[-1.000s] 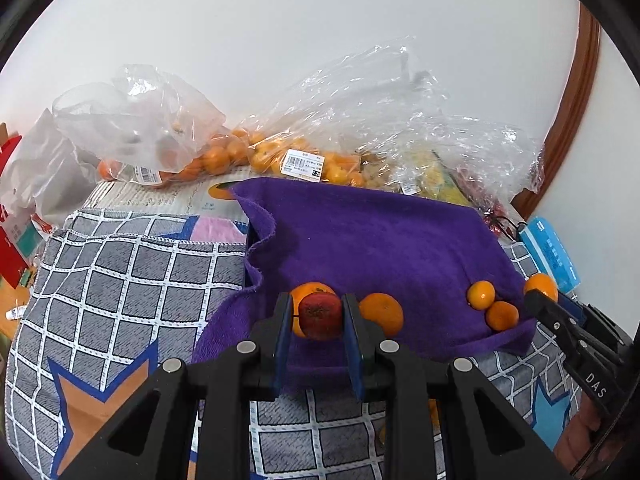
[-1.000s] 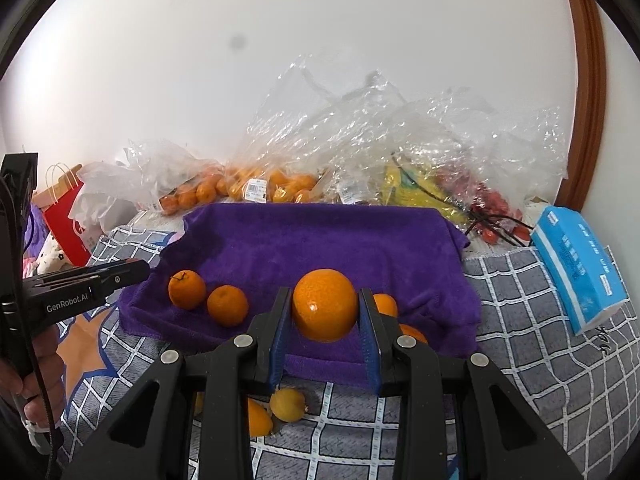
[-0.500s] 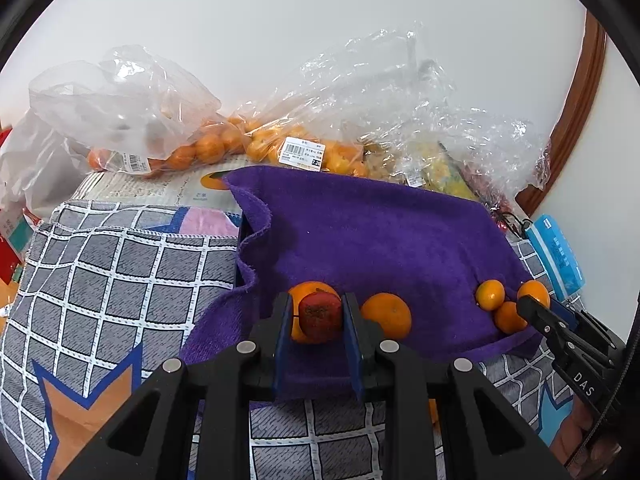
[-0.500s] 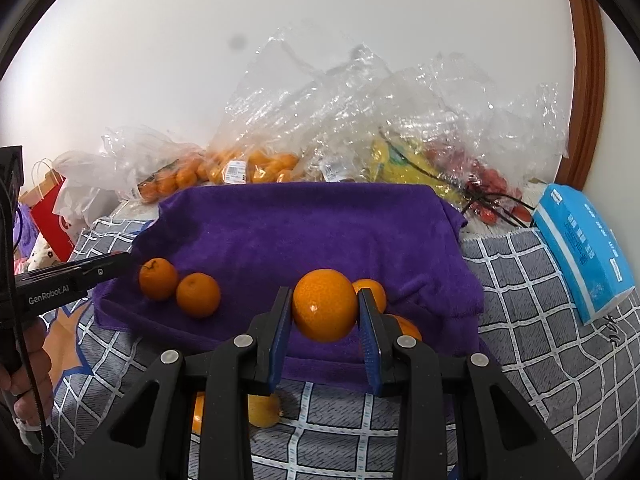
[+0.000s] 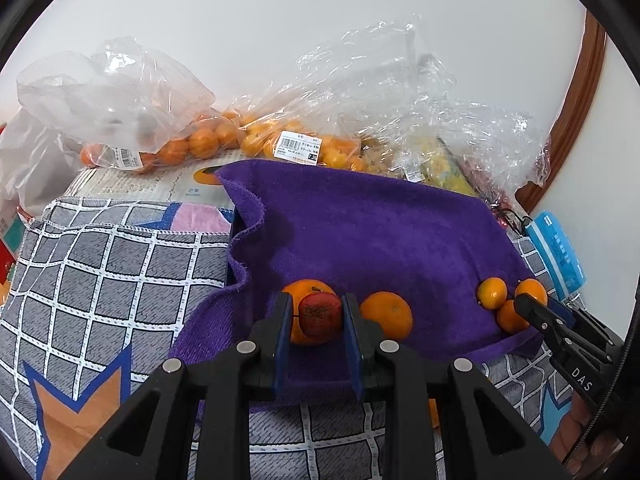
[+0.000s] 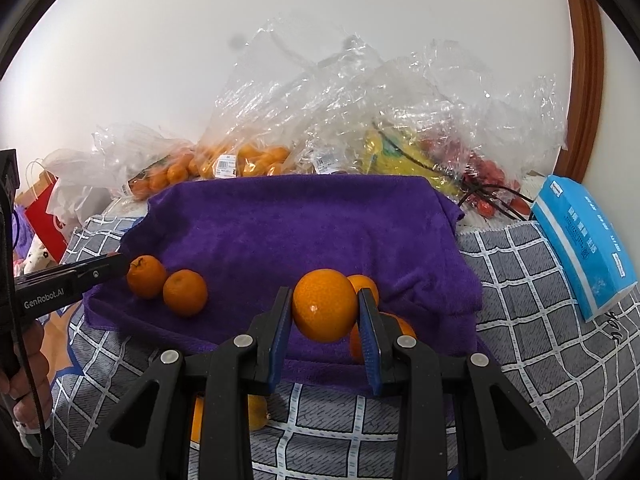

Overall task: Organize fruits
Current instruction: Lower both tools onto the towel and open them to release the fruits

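Note:
A purple towel [image 5: 380, 236] [image 6: 304, 232] lies over the checked cloth. My left gripper [image 5: 318, 318] is shut on a small red fruit [image 5: 320, 314], held just above the towel's front left part, in front of two oranges [image 5: 386, 314]. My right gripper [image 6: 324, 308] is shut on a large orange [image 6: 325, 305] above the towel's front right part, with two smaller oranges [image 6: 366, 282] behind it. Two oranges [image 6: 185, 292] lie at the towel's left, by the left gripper's tip [image 6: 100, 270]. In the left wrist view the right gripper's tip [image 5: 536, 314] is beside three small oranges [image 5: 492, 292].
Clear plastic bags of oranges [image 5: 200, 140] [image 6: 248, 160] and other fruit are piled along the wall behind the towel. A blue tissue pack [image 6: 580, 240] lies at the right. Loose fruits [image 6: 256, 412] lie on the checked cloth [image 5: 100, 272] under the right gripper. A red bag [image 6: 44, 216] stands far left.
Both grippers have moved forward over the towel with their fruits still held. The towel and the fruits on it look nearer and lower in both views.

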`<action>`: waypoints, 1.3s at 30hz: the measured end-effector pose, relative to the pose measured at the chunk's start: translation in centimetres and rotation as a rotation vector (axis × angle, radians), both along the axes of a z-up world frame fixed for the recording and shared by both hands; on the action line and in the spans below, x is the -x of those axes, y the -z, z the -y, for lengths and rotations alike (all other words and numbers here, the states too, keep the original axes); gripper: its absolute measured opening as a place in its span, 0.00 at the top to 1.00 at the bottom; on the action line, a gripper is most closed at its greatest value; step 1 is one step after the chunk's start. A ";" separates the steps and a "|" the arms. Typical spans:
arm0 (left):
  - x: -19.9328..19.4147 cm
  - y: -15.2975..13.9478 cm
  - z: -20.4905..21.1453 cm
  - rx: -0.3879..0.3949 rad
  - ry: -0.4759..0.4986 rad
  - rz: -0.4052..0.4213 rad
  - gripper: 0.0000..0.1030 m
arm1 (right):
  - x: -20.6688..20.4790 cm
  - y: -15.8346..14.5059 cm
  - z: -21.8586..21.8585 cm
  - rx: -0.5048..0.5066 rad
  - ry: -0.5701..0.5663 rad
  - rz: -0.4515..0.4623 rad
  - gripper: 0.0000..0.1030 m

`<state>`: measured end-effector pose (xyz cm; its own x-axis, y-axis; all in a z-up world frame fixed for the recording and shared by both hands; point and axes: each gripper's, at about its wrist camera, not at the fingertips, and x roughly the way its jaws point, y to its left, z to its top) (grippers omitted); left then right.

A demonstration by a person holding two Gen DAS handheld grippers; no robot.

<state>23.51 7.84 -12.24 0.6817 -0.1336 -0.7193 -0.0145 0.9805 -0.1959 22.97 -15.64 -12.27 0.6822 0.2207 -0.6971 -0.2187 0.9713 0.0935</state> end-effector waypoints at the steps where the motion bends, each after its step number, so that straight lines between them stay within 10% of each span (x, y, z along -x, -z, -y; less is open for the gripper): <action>1: 0.0 0.0 0.0 0.002 0.001 -0.001 0.77 | -0.1 0.1 0.0 0.001 0.000 -0.001 0.69; 39: -0.2 0.4 0.1 0.079 0.043 0.014 0.77 | -0.4 1.5 -1.5 0.028 -0.038 -0.014 0.69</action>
<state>23.68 7.72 -12.64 0.6841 -0.2186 -0.6958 0.0304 0.9617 -0.2724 23.37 -14.10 -13.81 0.6641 0.2268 -0.7124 -0.2546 0.9645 0.0698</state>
